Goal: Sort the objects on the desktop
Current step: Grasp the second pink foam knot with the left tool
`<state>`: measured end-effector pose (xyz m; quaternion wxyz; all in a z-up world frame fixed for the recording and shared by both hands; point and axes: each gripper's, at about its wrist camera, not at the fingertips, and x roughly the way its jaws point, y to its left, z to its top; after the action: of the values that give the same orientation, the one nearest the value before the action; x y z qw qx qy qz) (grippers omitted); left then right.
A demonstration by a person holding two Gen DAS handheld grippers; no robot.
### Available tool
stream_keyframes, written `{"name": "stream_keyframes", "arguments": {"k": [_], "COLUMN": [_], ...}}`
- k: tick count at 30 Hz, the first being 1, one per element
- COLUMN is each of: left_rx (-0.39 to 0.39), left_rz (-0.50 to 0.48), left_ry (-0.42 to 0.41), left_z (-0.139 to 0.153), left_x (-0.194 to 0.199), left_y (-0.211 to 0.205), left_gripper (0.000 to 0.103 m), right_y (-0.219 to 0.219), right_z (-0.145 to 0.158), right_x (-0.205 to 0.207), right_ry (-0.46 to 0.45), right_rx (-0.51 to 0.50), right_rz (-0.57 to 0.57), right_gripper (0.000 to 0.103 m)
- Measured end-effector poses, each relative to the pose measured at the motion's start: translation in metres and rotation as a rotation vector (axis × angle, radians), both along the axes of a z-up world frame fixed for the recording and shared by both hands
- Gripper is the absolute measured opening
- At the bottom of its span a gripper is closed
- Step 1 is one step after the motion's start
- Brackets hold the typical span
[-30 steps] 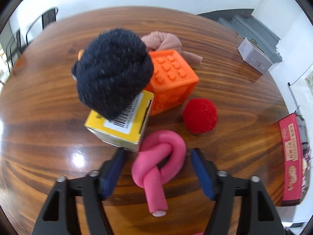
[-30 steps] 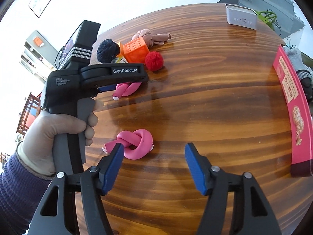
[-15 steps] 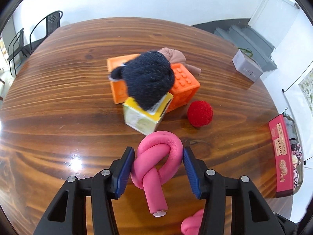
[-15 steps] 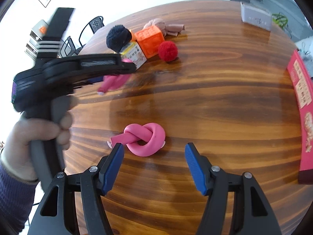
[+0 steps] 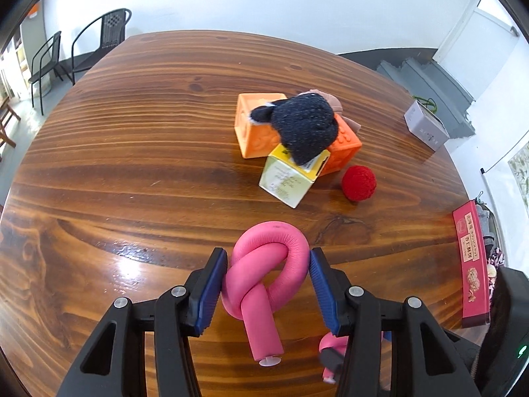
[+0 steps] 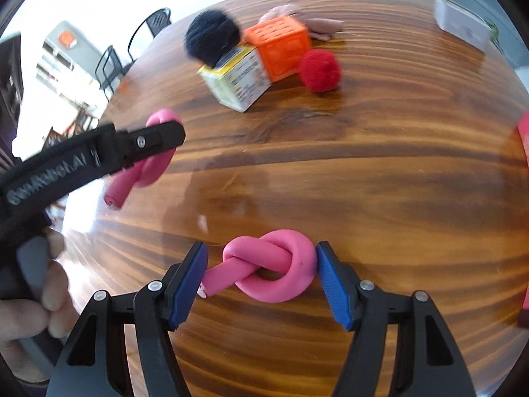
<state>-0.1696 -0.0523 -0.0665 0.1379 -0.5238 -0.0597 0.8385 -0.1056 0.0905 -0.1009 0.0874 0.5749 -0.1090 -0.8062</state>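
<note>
Left gripper [image 5: 268, 276] pinched first knot [image 5: 266, 264], clear of table [image 5: 132, 132], tail toward camera. Right gripper [image 6: 261, 269] straddled second knot [image 6: 274, 273] on table, long axis across jaws; right pad [image 6: 330, 284] touched loop, left pad near tail, grip unconfirmed.

L gripper [image 5: 268, 281] + R gripper [image 6: 261, 276]: jaws clamped.

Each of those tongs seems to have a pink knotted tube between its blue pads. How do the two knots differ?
The left tongs grip their knot with the loose end pointing back toward the camera; the right tongs' knot lies crosswise, its end toward the left pad. The left knot looks lifted off the table; whether the right knot rests on the wood is unclear. Both are the same pink, tied in one simple knot.
</note>
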Motion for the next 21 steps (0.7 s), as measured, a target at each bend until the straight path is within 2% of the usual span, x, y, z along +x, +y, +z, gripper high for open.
{"name": "stream_keyframes", "arguments": {"k": [8, 14, 21], "left_rx": [0.012, 0.014, 0.015], "left_rz": [0.018, 0.013, 0.003], "left_ry": [-0.006, -0.018, -0.019], "left_z": [0.0, -0.003, -0.001], "left_x": [0.006, 0.011, 0.019], "left_y": [-0.008, -0.003, 0.001], "left_gripper": [0.053, 0.053, 0.053], "right_y": [-0.009, -0.004, -0.012], "right_z": [-0.006, -0.009, -0.013], "right_x": [0.015, 0.022, 0.043], "right_ry": [0.03, 0.014, 0.058], "right_rx": [-0.012, -0.014, 0.075], "right_rz": [0.212, 0.277, 0.337], "right_gripper": [0.071, 0.071, 0.071]}}
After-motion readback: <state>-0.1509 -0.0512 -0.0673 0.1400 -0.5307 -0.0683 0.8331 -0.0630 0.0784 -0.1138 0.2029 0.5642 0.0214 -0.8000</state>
